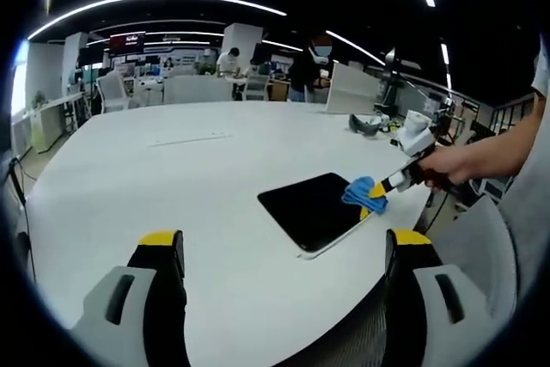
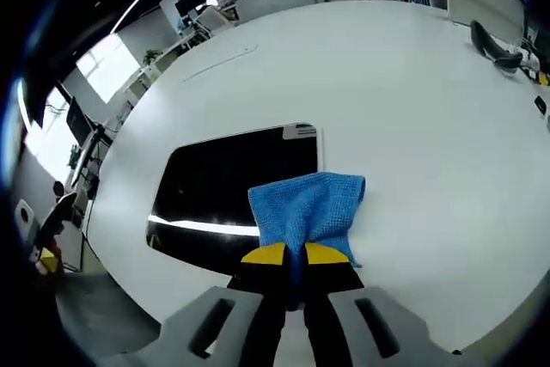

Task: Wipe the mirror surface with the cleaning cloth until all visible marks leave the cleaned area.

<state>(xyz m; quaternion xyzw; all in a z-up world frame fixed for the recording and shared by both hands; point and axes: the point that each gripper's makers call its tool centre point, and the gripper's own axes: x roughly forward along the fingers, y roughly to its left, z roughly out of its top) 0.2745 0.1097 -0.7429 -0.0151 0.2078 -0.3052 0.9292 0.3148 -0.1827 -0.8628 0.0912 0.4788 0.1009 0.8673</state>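
We are pinching the cloth (image 2: 309,208) tight in the right gripper (image 2: 295,254), jaws closed on its bunched end so the loose part is spreading flat over the mirror's (image 2: 232,182) near corner. The mirror is lying flat by the table (image 2: 412,100) edge. Our left gripper (image 1: 284,242) is hanging back, jaws wide apart and holding nothing, watching the work.
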